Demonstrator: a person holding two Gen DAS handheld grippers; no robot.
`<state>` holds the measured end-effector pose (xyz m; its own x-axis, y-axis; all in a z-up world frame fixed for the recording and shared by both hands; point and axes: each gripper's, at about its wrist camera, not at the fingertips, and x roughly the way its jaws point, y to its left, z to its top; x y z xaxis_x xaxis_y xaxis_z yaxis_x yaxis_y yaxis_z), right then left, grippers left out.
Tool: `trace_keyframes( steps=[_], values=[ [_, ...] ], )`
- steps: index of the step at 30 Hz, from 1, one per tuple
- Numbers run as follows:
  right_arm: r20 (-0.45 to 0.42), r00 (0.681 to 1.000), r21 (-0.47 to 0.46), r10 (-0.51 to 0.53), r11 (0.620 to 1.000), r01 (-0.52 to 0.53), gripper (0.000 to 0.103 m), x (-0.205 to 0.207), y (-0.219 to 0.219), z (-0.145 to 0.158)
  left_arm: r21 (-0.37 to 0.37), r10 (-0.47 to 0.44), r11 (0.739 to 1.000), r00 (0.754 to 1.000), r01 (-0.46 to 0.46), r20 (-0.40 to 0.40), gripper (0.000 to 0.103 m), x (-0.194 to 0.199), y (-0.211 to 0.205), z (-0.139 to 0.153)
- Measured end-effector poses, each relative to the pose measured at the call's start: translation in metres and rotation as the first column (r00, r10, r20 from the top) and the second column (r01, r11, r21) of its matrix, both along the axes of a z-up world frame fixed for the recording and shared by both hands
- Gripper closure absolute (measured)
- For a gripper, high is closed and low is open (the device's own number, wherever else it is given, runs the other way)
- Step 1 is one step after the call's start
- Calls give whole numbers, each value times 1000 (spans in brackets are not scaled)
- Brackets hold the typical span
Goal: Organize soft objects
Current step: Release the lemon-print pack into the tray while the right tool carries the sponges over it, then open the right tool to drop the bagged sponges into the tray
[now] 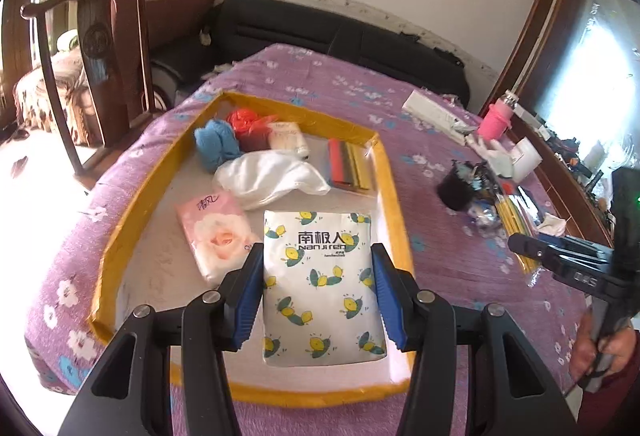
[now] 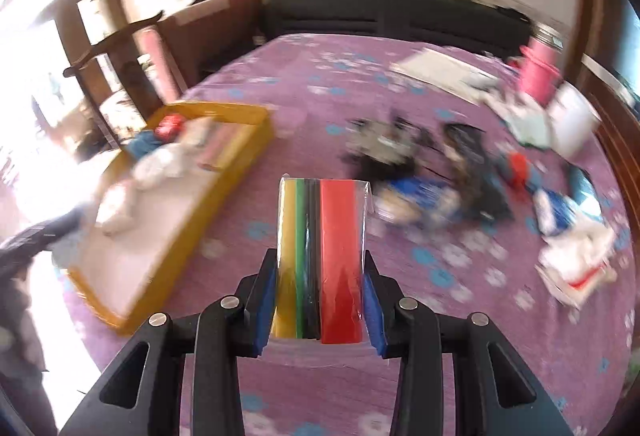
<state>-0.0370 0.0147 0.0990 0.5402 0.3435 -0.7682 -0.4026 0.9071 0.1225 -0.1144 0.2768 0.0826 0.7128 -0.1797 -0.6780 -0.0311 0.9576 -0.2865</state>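
My left gripper (image 1: 318,260) is shut on a white tissue pack with lemon print (image 1: 320,284) and holds it over the near end of the yellow-rimmed tray (image 1: 390,171). In the tray lie a pink rose tissue pack (image 1: 218,232), a white cloth (image 1: 268,177), a blue yarn ball (image 1: 216,143), a red yarn ball (image 1: 242,119) and a bagged set of coloured felt sheets (image 1: 350,165). My right gripper (image 2: 320,276) is shut on another bagged pack of coloured felt sheets (image 2: 324,256), held above the purple bedspread to the right of the tray (image 2: 224,179).
A purple flowered bedspread (image 1: 440,268) covers the bed. On its right side lie a pink bottle (image 1: 496,119), white boxes (image 1: 430,111), a black pouch (image 1: 454,187), yellow pencils (image 1: 514,224) and mixed clutter (image 2: 460,171). A wooden chair (image 1: 96,47) stands at the left, a black sofa (image 1: 340,35) behind.
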Motion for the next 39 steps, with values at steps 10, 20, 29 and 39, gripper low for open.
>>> trace_keyframes(
  steps=[10,20,29,39],
  values=[
    [-44,987,-8,153,988,-153,62,18,94,-1,-42,-1,999,991,-4,-133,52,60,8,-34],
    [-106,977,-71,185,979,-193,62,57,141,-25,-235,-5,972,989,-30,-146,34,59,35,-42],
    [-163,960,-123,226,961,-247,62,71,176,-47,-199,89,975,995,-94,-36,26,21,53,-19],
    [-163,971,-224,173,952,-207,61,86,193,-68,-9,176,984,984,-176,-23,25,19,46,-19]
  ],
)
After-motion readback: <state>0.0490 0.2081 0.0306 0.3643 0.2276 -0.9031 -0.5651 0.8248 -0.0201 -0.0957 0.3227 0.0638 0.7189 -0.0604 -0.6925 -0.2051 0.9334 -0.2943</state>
